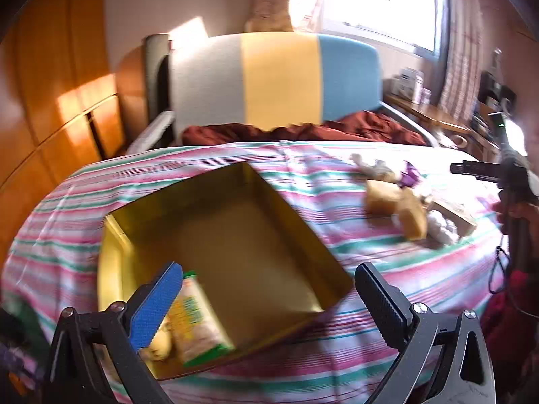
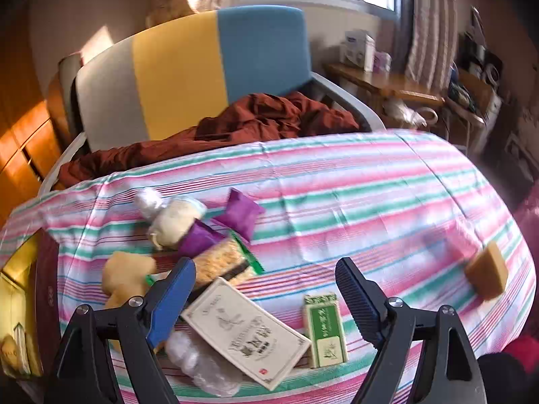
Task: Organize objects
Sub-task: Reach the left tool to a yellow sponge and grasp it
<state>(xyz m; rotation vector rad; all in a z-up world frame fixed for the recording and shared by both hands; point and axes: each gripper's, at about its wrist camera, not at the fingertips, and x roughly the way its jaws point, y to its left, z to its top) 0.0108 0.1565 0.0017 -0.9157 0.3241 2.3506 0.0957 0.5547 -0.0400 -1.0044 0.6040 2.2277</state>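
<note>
Hovering spread and empty, right gripper point(image 2: 266, 298) is nearer: white box point(image 2: 245, 331) at six o'clock, long axis ten-to-four.

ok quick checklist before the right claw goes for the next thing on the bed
1. Right claw open and empty: ok.
2. Left claw open, holding nothing: ok.
3. Gold box has free room; only a snack packet in its near corner: ok.
4. Beige card box and small green box lie between the right claw's fingers: ok.
5. Card box free to lift: not ok, it overlaps a clear bag.
6. Picture sharpness: not ok, blurred.
</note>
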